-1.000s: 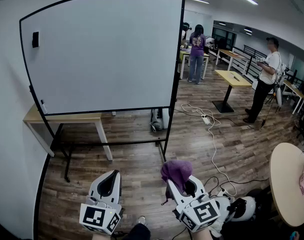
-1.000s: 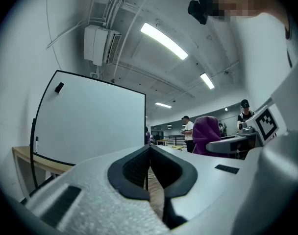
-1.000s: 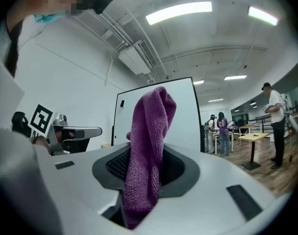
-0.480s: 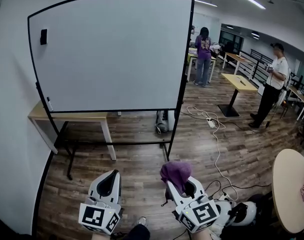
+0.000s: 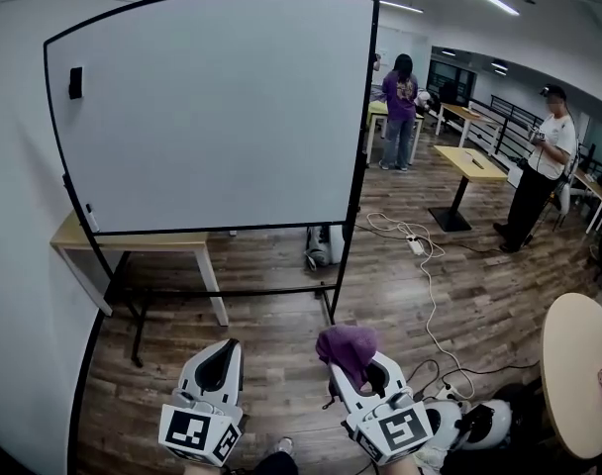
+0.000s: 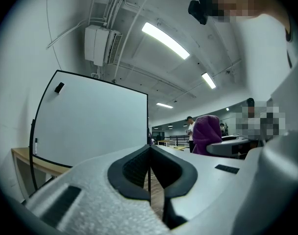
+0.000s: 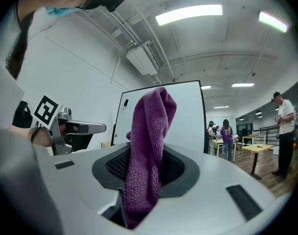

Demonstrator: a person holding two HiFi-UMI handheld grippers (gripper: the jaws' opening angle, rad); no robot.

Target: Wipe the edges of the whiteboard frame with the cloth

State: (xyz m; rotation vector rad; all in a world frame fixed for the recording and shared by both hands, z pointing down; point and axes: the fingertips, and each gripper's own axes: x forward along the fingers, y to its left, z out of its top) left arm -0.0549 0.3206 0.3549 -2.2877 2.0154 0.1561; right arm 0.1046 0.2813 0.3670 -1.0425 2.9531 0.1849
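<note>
1. Head view shows the right claw (image 5: 363, 369) clamped on the purple cloth (image 5: 345, 344), which bunches up above its tips.
2. Right gripper view has the cloth pinched between the dark pads (image 7: 117, 164), its loose end rising past them.
3. Left claw (image 5: 214, 364), just beside the right one, has its jaws pressed together with nothing between them.
4. Whiteboard (image 5: 212, 107) and its black frame (image 5: 357, 137) stand upright ahead of both claws, well apart from them, across wooden floor (image 5: 271, 334).
5. Wooden table (image 5: 133, 238) sits behind the board's lower edge, ahead and left of the left claw.
6. White cable (image 5: 425, 285) trails over the floor ahead and right of the right claw.
</note>
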